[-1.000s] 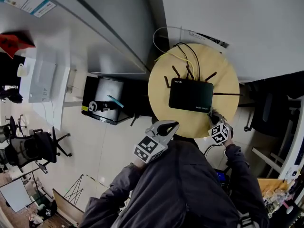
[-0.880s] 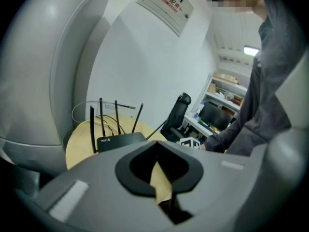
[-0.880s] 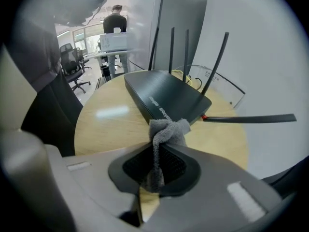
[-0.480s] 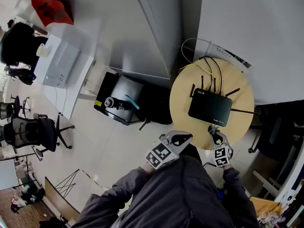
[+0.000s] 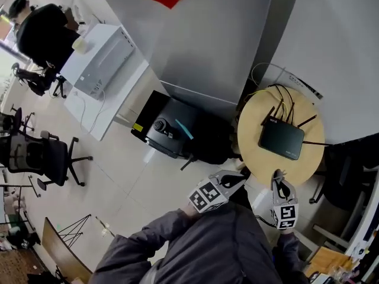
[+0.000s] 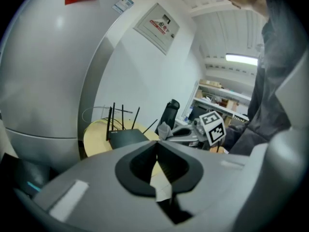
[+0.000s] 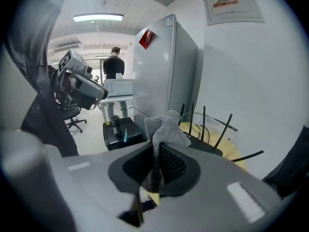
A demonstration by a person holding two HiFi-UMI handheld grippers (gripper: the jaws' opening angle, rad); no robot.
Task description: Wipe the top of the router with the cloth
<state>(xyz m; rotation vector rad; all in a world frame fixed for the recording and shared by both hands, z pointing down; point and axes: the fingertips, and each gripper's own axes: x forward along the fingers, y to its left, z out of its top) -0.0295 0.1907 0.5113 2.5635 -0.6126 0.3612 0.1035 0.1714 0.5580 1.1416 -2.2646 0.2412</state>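
Note:
The black router (image 5: 281, 138) with upright antennas lies on a small round wooden table (image 5: 254, 149). Both grippers hang short of the table's near edge. My right gripper (image 5: 277, 177) is shut on a grey cloth (image 7: 166, 126), which bunches up above its jaws in the right gripper view, with the router (image 7: 208, 147) behind it. My left gripper (image 5: 241, 178) is shut with nothing in it. Its own view shows the router (image 6: 126, 137), the table (image 6: 95, 138) and the right gripper (image 6: 166, 132) carrying the cloth (image 6: 163, 128).
A black case (image 5: 172, 129) stands on the floor left of the table, beside a tall grey cabinet (image 5: 201, 40). A white desk (image 5: 100, 64) and office chairs (image 5: 47, 155) are further left. A dark chair (image 5: 343, 176) is right of the table. A person (image 7: 115, 65) stands far off.
The head view has swung left and away, so the table and router look smaller and sit further right. Both grippers have drawn back from the table edge; the right still holds the cloth.

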